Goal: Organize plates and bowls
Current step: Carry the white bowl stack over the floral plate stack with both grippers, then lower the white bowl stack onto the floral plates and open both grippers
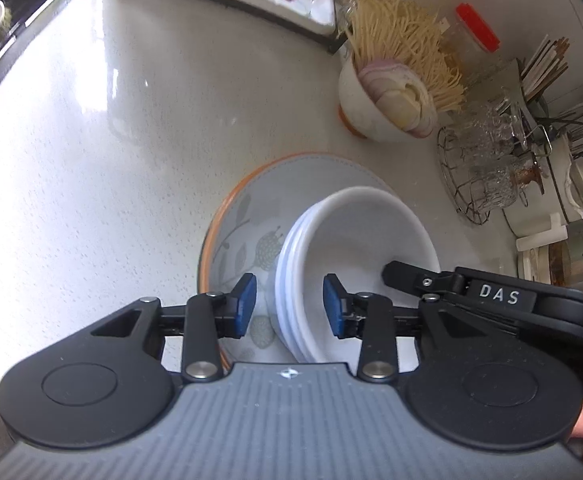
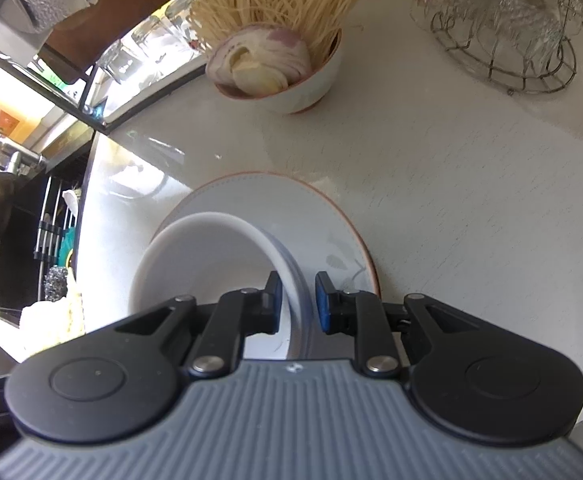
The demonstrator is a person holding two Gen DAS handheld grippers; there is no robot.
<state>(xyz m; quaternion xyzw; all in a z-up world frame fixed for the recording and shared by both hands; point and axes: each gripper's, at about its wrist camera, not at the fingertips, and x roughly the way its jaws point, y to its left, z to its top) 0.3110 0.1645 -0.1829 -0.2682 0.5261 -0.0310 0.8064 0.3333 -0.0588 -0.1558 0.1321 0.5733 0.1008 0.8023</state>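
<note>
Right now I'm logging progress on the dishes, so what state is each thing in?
White bowls: stacked, tilted, resting on the plate.
Plate: flat on the counter, under the bowls.
Food bowl: upright, filled with noodles and onion.
Left gripper: jaws open astride the stack's rim.
Right gripper: jaws closed on the stack's rim.

Hidden and cut-off parts

Gripper bodies cover the near rims of the plate (image 1: 231,208) and stacked white bowls (image 2: 211,240); glassware (image 2: 503,12) is cropped upper right.

Left tongs (image 1: 290,305) angle downward with jaws parted; right tongs (image 2: 298,302) angle downward, jaws nearly closed
</note>
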